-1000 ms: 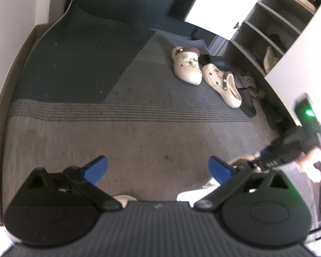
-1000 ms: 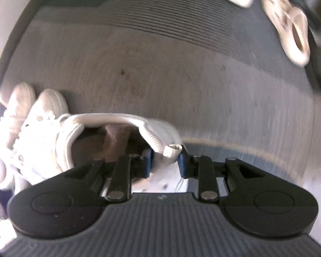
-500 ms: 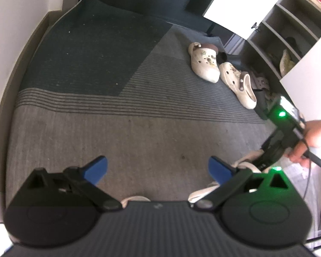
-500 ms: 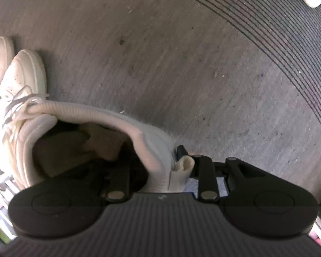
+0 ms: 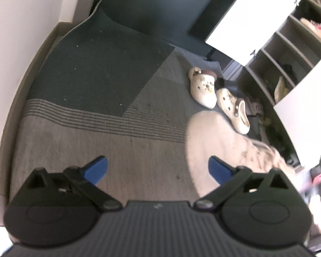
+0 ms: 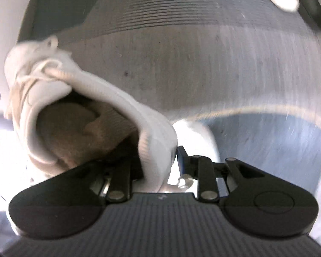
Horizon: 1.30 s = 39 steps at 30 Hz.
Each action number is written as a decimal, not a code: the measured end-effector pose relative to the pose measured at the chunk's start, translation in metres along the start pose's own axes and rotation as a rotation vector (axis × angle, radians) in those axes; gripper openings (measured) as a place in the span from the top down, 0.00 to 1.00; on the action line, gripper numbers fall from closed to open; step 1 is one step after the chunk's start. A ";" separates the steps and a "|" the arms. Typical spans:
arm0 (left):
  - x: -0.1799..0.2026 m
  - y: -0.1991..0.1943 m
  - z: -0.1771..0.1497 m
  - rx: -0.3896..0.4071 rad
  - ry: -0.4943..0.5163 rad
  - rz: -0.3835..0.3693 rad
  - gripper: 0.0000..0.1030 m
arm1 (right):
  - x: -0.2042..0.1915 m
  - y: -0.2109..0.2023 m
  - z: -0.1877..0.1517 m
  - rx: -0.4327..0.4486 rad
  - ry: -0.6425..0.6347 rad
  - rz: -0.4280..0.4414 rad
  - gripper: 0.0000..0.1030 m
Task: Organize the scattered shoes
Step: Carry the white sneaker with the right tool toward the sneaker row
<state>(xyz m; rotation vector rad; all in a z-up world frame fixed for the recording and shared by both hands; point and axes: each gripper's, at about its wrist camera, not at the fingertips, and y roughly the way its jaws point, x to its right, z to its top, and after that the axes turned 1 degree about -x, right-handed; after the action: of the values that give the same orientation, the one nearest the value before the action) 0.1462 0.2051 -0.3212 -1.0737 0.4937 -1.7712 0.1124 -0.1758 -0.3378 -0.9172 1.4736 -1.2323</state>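
Note:
My right gripper (image 6: pixel 158 156) is shut on the heel collar of a white lace-up sneaker (image 6: pixel 53 75), which hangs tilted above the rug with its toe to the upper left. In the left wrist view the same sneaker (image 5: pixel 214 139) shows as a pale blur at the right, just beyond the right pad. My left gripper (image 5: pixel 158 169) is open over the rug with nothing between its blue pads (image 5: pixel 96 169). Two cream clogs (image 5: pixel 203 87) (image 5: pixel 235 111) lie side by side farther back, in front of the shoe cabinet.
An open shoe cabinet (image 5: pixel 267 64) with shelves holding some shoes stands at the right, its white door (image 5: pixel 246 21) swung open. Dark slippers lie at its foot. A grey and dark green rug (image 5: pixel 96 85) covers the floor; a wall runs along the left.
The right gripper has lifted the white sneaker off the floor and rolled with it. The sneaker has swung into the left wrist view. The left gripper drifted a little and stays open.

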 end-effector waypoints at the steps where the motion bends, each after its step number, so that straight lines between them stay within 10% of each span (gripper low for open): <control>1: -0.001 -0.002 0.001 0.003 -0.007 -0.002 0.02 | 0.002 0.000 -0.015 0.015 0.067 0.031 0.73; 18: 0.013 -0.024 -0.019 0.013 0.019 -0.032 0.02 | 0.033 0.061 -0.218 0.066 0.670 0.192 0.74; 39: 0.037 -0.008 -0.037 -0.040 0.093 -0.046 0.02 | 0.013 0.133 -0.247 0.061 0.730 0.101 0.64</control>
<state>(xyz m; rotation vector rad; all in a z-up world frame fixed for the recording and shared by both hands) 0.1056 0.1712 -0.3183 -1.0416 0.5675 -1.8647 -0.1255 -0.0996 -0.4665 -0.3401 1.9946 -1.6156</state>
